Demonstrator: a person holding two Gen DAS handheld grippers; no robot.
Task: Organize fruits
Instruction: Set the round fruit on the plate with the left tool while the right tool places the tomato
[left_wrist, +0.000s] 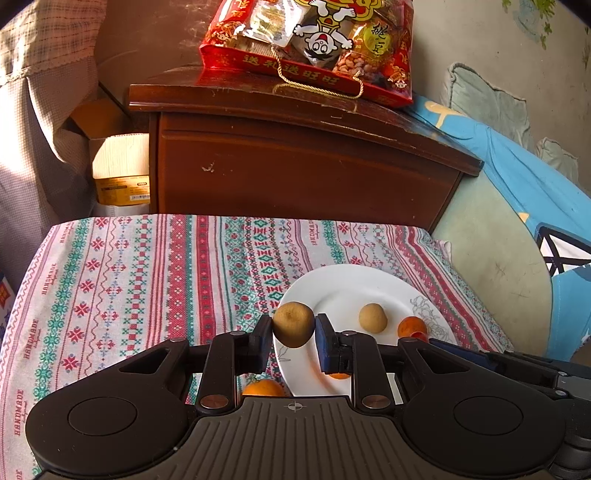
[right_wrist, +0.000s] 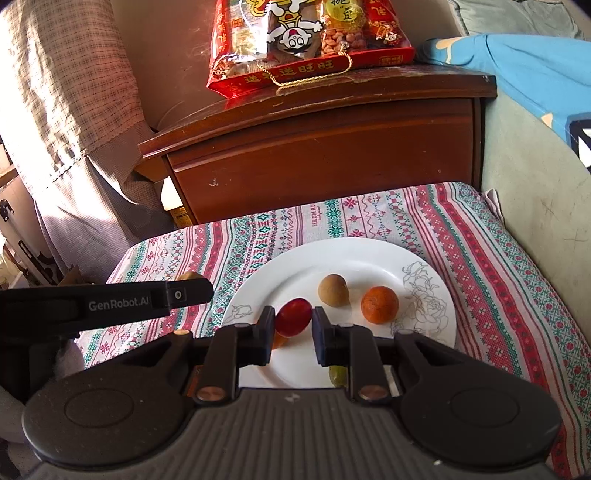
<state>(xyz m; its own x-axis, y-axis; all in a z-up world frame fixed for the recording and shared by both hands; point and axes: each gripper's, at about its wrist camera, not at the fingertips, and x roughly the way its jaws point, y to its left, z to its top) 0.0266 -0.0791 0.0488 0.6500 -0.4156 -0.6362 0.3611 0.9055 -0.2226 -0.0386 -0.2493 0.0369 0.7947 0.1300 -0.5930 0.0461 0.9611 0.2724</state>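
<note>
Patterned cloth (right_wrist: 480, 258) over a low table, a white plate (right_wrist: 295, 266) on it, both grippers loaded with fruit.

Left gripper (left_wrist: 293, 332) pinches a brown round fruit (left_wrist: 293, 328) over the plate's near-left rim; the right gripper (right_wrist: 293, 321) pinches a small red fruit (right_wrist: 293, 316) above the plate. Already lying on the plate are a tan fruit (right_wrist: 333, 290) and a small orange (right_wrist: 379, 304), close together. From where I stand, the risk is a roll: these are round things on a shallow plate, so a release from any height, or near the rim, could send one onto the cloth or knock its neighbours.
</note>
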